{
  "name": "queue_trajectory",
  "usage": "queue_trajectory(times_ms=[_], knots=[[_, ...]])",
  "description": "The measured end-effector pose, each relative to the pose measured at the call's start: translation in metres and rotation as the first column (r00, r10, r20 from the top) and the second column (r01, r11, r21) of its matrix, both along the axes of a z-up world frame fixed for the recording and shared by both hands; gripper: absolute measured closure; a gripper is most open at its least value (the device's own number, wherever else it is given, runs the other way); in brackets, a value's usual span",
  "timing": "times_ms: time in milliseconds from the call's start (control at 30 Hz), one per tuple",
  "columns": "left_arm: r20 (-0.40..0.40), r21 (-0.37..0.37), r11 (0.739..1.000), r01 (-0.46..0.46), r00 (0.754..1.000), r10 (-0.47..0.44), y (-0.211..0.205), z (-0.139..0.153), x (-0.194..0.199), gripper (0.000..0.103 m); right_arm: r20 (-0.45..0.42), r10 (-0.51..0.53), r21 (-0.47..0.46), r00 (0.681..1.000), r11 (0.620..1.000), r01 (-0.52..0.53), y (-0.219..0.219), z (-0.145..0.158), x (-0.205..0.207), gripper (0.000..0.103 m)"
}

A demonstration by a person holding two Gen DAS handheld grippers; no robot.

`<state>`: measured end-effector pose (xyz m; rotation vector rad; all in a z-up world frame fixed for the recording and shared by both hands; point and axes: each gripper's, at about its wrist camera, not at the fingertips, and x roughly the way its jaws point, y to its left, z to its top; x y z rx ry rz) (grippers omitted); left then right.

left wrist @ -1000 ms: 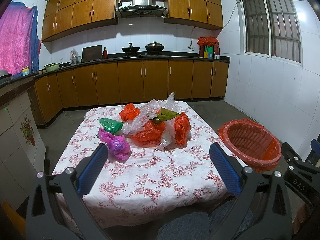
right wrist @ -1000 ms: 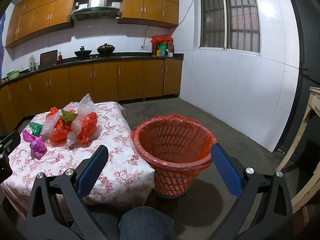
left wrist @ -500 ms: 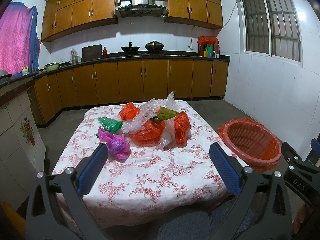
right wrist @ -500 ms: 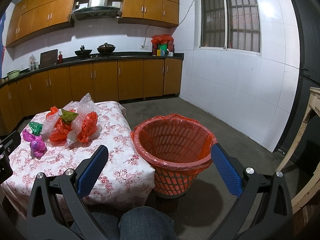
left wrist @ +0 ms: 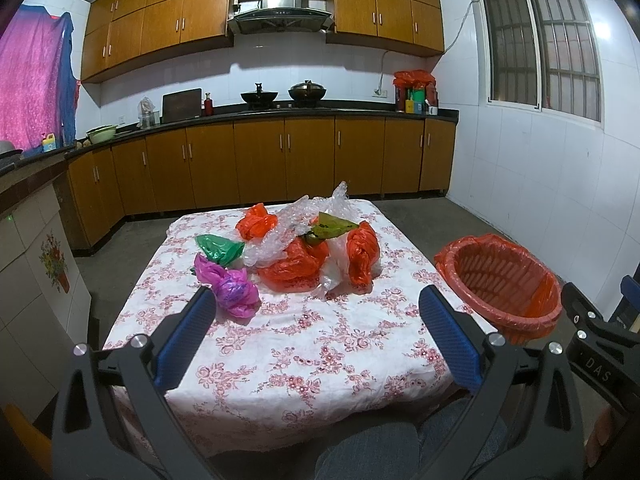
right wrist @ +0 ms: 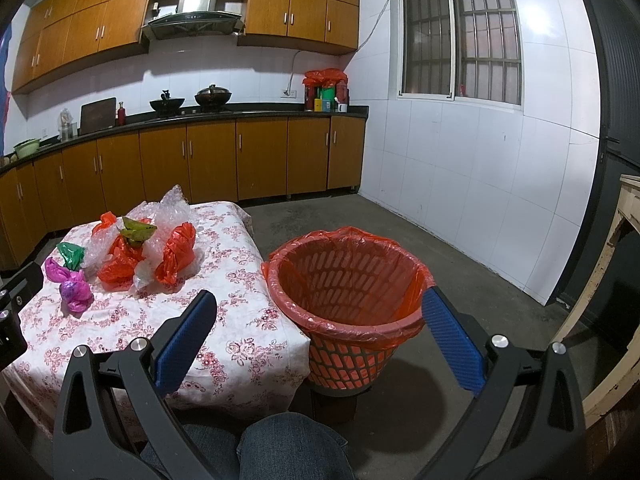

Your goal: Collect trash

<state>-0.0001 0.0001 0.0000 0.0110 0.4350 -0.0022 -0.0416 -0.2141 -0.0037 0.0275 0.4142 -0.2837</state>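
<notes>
Tabletop bags (left wrist: 304, 256) — beyond spread left tongs (left wrist: 316, 332)

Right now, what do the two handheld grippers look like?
Both the left gripper and right gripper have black angular frames with triangular cutouts, silver round screw heads and blue textured finger pads. White letters "DAS" show on the right gripper's body. The person wears blue jeans.

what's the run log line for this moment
phase: pre-grasp | left gripper: open, empty | right gripper: open, empty | crumpled bags: on table | bin: empty
</notes>
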Motion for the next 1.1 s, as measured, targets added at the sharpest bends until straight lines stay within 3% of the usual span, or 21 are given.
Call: queue_trajectory(times_ms=[800, 1100], knots=[[-0.012, -0.007, 1.0, -0.008, 1.0, 0.008, 0.002, -0.002, 0.002, 0.004, -0.007, -0.002, -0.001, 1.0, 1.0, 0.002, -0.001, -0.002, 0.004, 0.002], [-0.036, -0.007, 0.999, -0.043, 0.998, 0.043, 0.012, -0.014, 0.013, 0.004, -0.019, 0.01, -0.014, 1.0, 1.0, -0.01, 0.005, -0.008, 0.021, 0.002]])
